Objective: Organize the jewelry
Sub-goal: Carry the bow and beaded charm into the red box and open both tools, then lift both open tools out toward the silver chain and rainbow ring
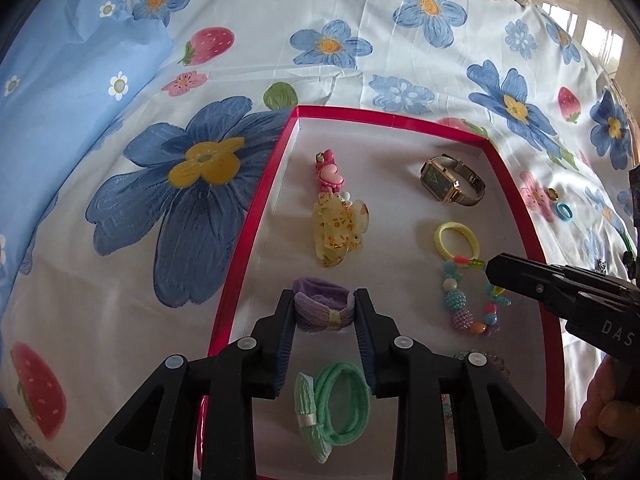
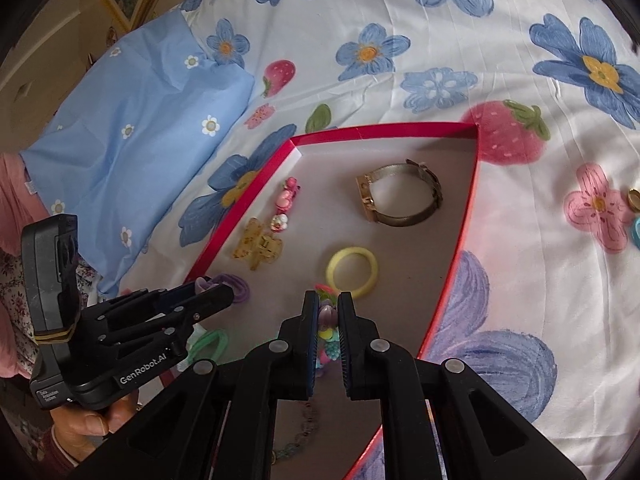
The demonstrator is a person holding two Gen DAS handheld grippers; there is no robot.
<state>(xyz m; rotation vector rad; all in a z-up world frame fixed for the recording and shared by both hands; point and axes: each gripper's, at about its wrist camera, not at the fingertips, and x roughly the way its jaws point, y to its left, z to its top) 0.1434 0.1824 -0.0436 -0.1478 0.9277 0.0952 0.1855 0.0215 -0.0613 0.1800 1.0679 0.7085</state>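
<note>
A red-rimmed box [image 1: 256,216] with a white floor lies on a flowered bedsheet. In it are a pink heart clip [image 1: 328,174], a yellow claw clip [image 1: 340,232], a gold watch [image 1: 452,180], a yellow hair ring [image 1: 456,240], a colourful bead bracelet [image 1: 476,304] and a green hair tie [image 1: 340,404]. My left gripper [image 1: 323,312] is shut on a purple bow hair tie [image 1: 323,310] just above the box floor. My right gripper [image 2: 329,312] is shut on the bead bracelet [image 2: 326,320] near the yellow ring [image 2: 352,270].
A blue pillow [image 2: 132,152] lies left of the box. A small blue ring [image 1: 563,212] and a dark gold-rimmed piece [image 1: 553,194] lie on the sheet right of the box. A clear bead bracelet [image 2: 296,440] lies at the near end of the box.
</note>
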